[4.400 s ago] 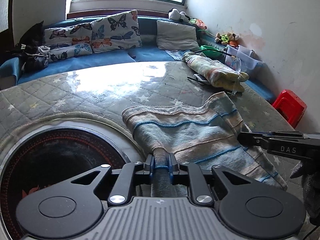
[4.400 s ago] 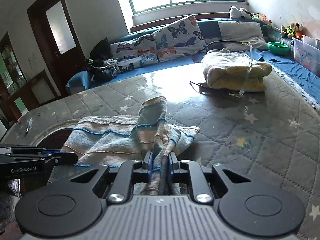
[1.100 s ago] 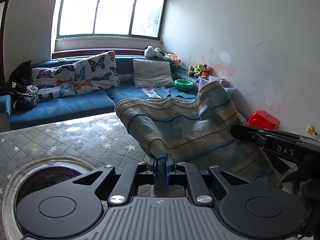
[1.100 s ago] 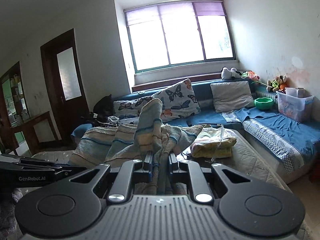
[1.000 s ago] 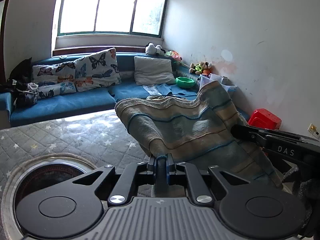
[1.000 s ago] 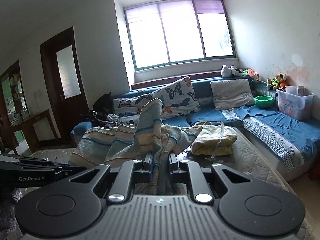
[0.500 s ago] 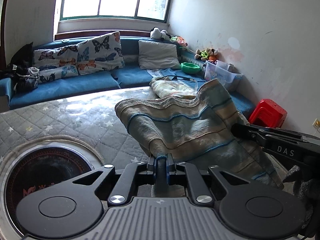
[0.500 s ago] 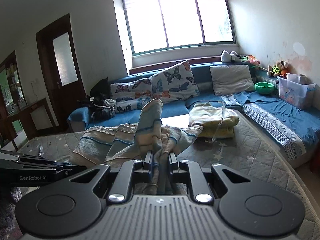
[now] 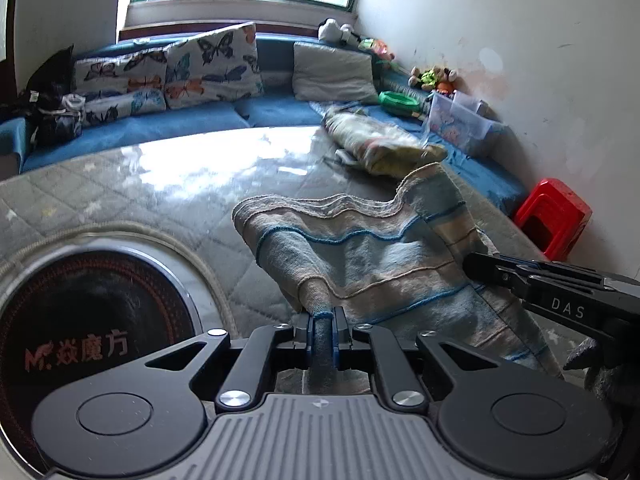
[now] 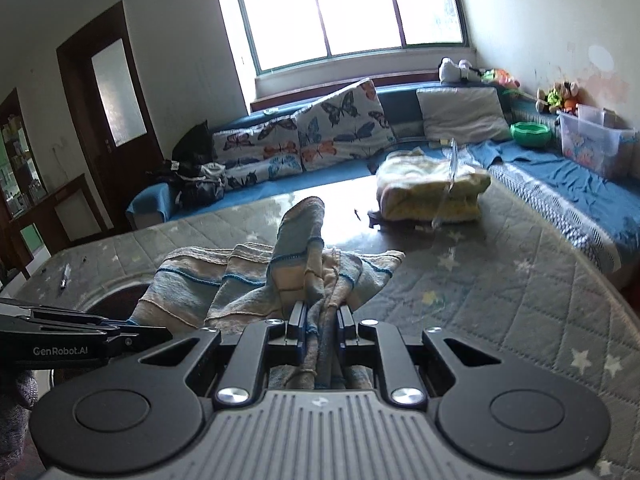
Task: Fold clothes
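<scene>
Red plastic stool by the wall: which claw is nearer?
Right. The right claw holds the striped towel on the side toward the red plastic stool; the left claw grips its far side.

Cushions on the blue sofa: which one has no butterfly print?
The plain grey cushion, rightmost of the row, nearest the green bowl. The other cushions carry coloured butterflies.

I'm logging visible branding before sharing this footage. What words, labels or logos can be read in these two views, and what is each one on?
"DAS": white letters on the right gripper, seen from the left wrist view.
"GenRobot.AI": white letters on the left gripper, seen from the right wrist view.
"M" and Chinese characters, in red, roughly "焱魔方" (first uncertain): on the round black cooktop set in the table.
Pictures on the clear storage box: no text readable.
</scene>
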Tool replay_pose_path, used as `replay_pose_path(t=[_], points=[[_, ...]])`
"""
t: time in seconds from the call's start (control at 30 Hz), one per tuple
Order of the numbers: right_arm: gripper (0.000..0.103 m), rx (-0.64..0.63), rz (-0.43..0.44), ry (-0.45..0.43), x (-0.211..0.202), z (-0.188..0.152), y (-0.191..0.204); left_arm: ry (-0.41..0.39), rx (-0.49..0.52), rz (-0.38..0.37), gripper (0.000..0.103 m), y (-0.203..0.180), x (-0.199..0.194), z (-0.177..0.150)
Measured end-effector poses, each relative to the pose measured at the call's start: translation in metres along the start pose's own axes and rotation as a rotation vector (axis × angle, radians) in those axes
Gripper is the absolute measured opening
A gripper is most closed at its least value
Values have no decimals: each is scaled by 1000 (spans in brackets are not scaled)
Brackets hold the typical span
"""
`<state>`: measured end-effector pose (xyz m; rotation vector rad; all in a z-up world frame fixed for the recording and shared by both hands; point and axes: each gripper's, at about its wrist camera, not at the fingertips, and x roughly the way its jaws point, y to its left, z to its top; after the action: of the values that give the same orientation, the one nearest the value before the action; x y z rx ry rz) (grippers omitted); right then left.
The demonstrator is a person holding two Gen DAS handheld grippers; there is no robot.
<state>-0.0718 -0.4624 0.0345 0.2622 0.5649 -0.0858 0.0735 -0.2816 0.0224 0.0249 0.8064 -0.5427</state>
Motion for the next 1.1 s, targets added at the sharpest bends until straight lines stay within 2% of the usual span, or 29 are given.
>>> replay_pose_path(t=[0.27, 0.37, 0.47, 0.57, 0.77, 0.9, 1.1], points=[[14, 21, -32, 80, 30, -14, -10, 50, -23, -2, 10, 12, 20, -8], [16, 29, -45, 104, 38, -17, -16, 57, -29, 6, 15, 15, 21, -9], [18, 15, -71, 106, 38, -14, -16, 60, -32, 19, 20, 19, 21, -9], [19, 14, -100, 80, 32, -6, -17, 42, -28, 33, 20, 21, 16, -4], [19, 13, -31, 25, 26, 13, -10, -10, -23, 54, 19, 24, 8, 11], [19, -17, 4, 55, 44, 19, 1, -20, 4, 39, 19, 21, 15, 21], [20, -8, 4, 101, 78, 20, 0, 8, 36, 18, 19, 17, 44, 29]])
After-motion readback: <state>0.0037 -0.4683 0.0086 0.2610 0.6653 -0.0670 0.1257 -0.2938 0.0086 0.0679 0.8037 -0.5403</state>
